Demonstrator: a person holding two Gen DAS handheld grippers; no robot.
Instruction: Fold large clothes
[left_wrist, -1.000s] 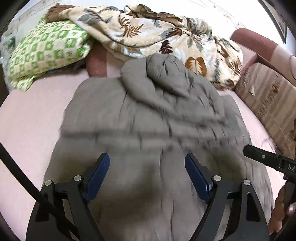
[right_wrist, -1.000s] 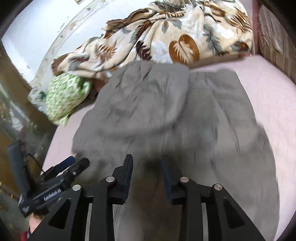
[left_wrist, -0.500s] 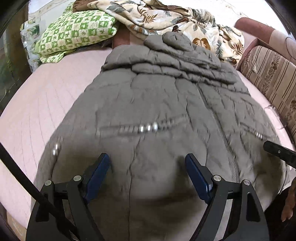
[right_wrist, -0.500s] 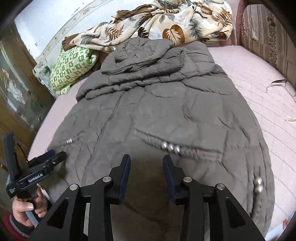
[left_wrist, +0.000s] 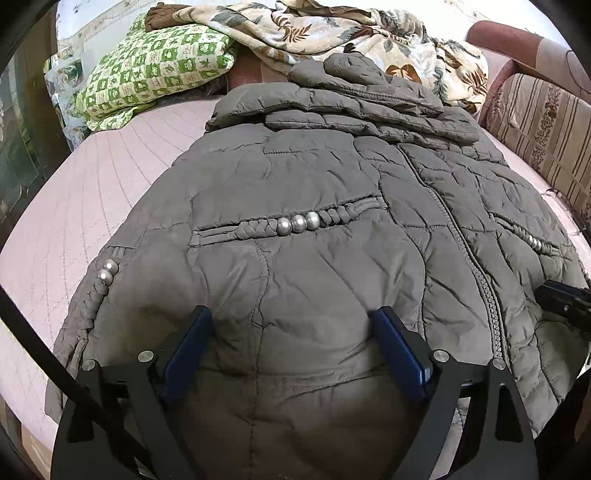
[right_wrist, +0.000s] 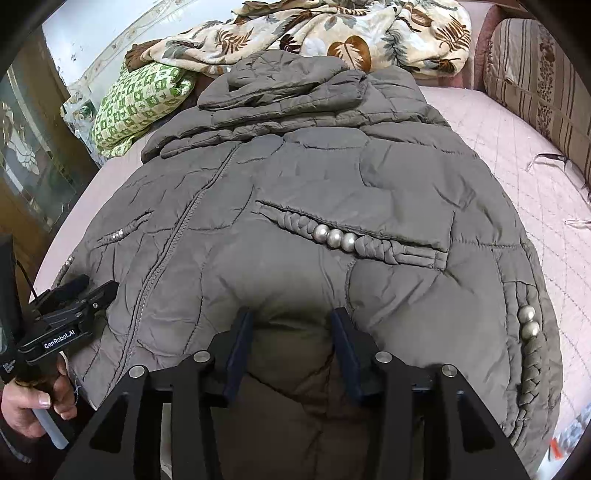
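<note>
Grey coat (left_wrist: 314, 177) hem under both opening, empty grippers: L (left_wrist: 291, 317) wide, R (right_wrist: 291, 317) partway.

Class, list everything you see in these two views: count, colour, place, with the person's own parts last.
padded coat: one, grey-brown, spread zipped on the bed
bed cover: one, pink, under the coat
pillow: one, green checked, far left
blanket: one, cream leaf print, behind the hood
sofa cushion: one, striped, right
left gripper: one, black, fingers open over the hem, just widened
right gripper: one, black, fingers open, just widened
hand: one, holding the left gripper's handle
</note>
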